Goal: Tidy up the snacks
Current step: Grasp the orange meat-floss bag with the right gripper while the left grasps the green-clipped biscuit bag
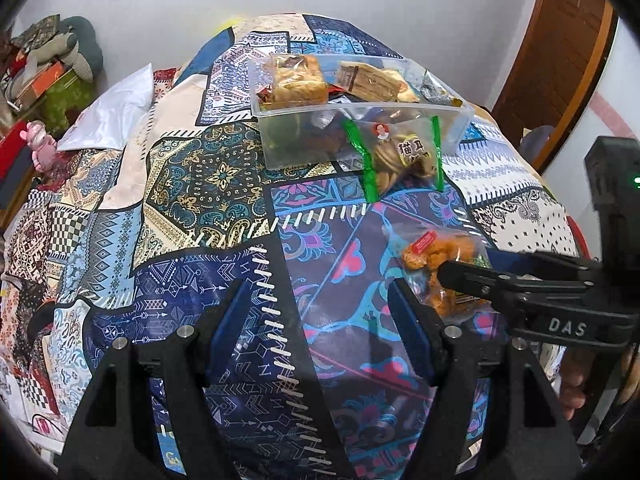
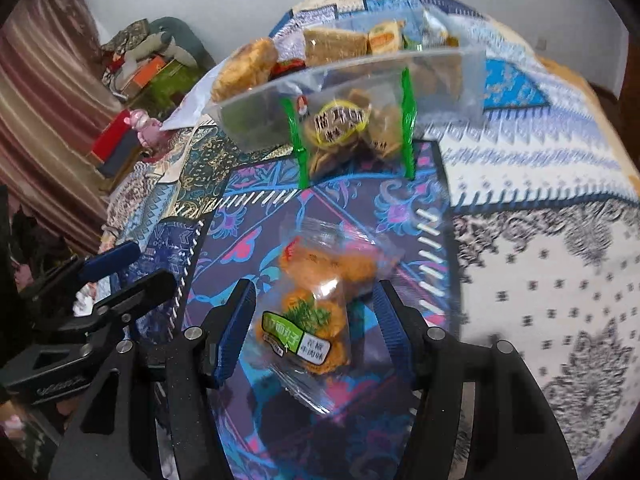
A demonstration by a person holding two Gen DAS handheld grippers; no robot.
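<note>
1. Blue-padded fingers [image 2: 236,330] of the right tool [image 2: 312,320] frame a clear snack packet [image 2: 316,304] of orange fried pieces with a green label; the jaws stand spread, one on each side of the packet, and contact with the wrapper cannot be confirmed.
2. Lying on a patchwork bedspread [image 2: 540,280], the packet sits on a dark purple floral patch, nearer than the other snacks.
3. From the left wrist view, the left tool [image 1: 316,320] hangs released over the bedspread [image 1: 200,176], nothing between its blue pads [image 1: 226,316]; the right tool [image 1: 452,270] reaches in from the right onto the same packet [image 1: 436,260].
4. Farther back, a green-edged bag [image 1: 400,156] of round biscuits with Chinese lettering leans against the near wall of a clear plastic container [image 1: 460,120].
5. Several wrapped cakes and biscuits [image 1: 296,80] fill the container, some rising above its rim.
6. At far left, beside the bed, a pink toy figure [image 1: 40,144] and stacked boxes and bags [image 1: 48,76] crowd the wall; a brown wooden door [image 1: 560,48] stands at far right.
</note>
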